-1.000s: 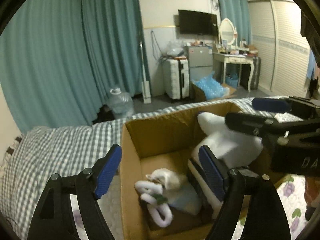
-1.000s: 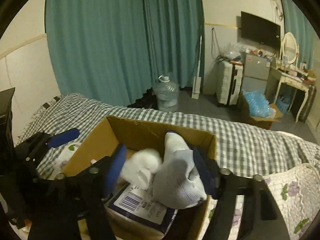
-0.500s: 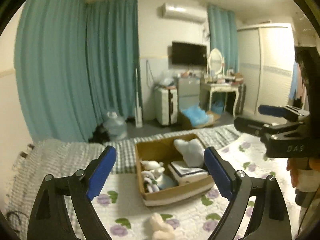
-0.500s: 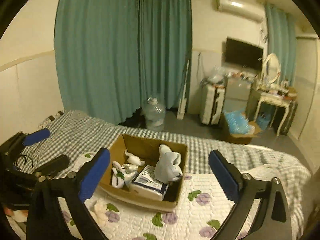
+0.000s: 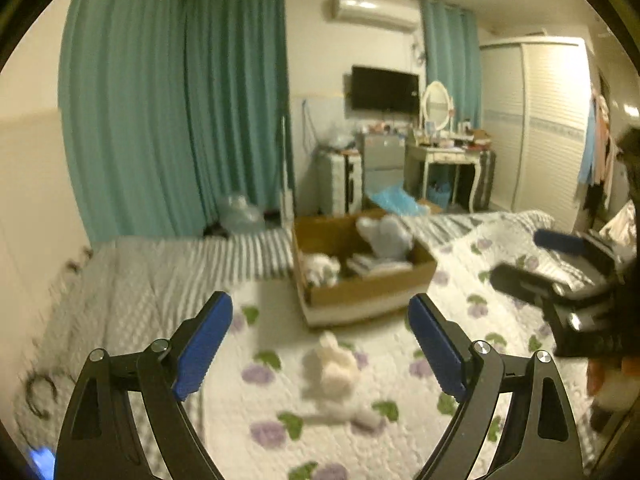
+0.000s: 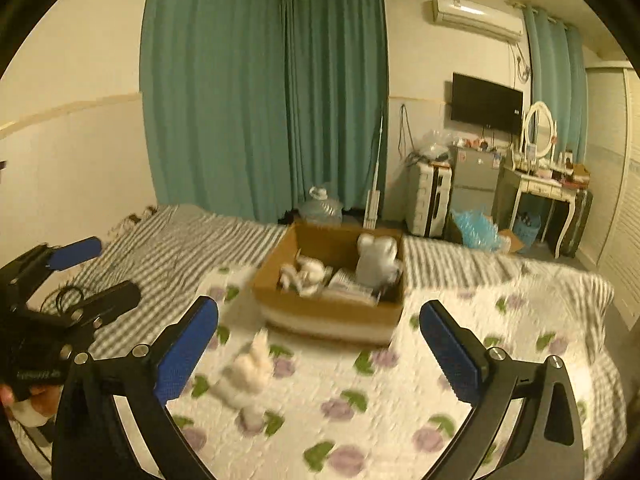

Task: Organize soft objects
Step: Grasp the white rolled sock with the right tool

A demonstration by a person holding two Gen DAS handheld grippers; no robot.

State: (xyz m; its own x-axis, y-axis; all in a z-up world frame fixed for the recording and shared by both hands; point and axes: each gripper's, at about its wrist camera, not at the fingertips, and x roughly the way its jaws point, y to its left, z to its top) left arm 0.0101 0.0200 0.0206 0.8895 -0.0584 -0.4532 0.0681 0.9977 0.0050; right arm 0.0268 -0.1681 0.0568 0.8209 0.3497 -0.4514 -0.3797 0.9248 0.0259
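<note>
A cardboard box [image 5: 362, 294] [image 6: 328, 316] sits on the bed's flowered quilt [image 5: 400, 420] [image 6: 400, 400]. It holds a grey-white soft toy [image 5: 386, 234] [image 6: 376, 260], small white plush items [image 5: 320, 270] [image 6: 302, 274] and a flat packet [image 5: 376, 266]. A cream plush toy [image 5: 334, 368] [image 6: 246, 376] lies on the quilt in front of the box. My left gripper [image 5: 320, 354] is open and empty, above that toy. My right gripper [image 6: 320, 354] is open and empty, back from the box. Each gripper shows in the other's view: the right [image 5: 560, 276], the left [image 6: 72, 276].
A grey checked blanket [image 5: 160, 272] [image 6: 168, 248] covers the far side of the bed. Beyond stand teal curtains [image 6: 260, 100], a water jug [image 6: 320, 208], a suitcase [image 6: 428, 196], a dressing table [image 6: 540, 188] and a wardrobe [image 5: 536, 128]. A black cable [image 6: 68, 296] lies at left.
Both grippers have pulled back and up from the box. The right gripper let go of the grey-white toy, which stays in the box. The cream toy on the quilt has come into view.
</note>
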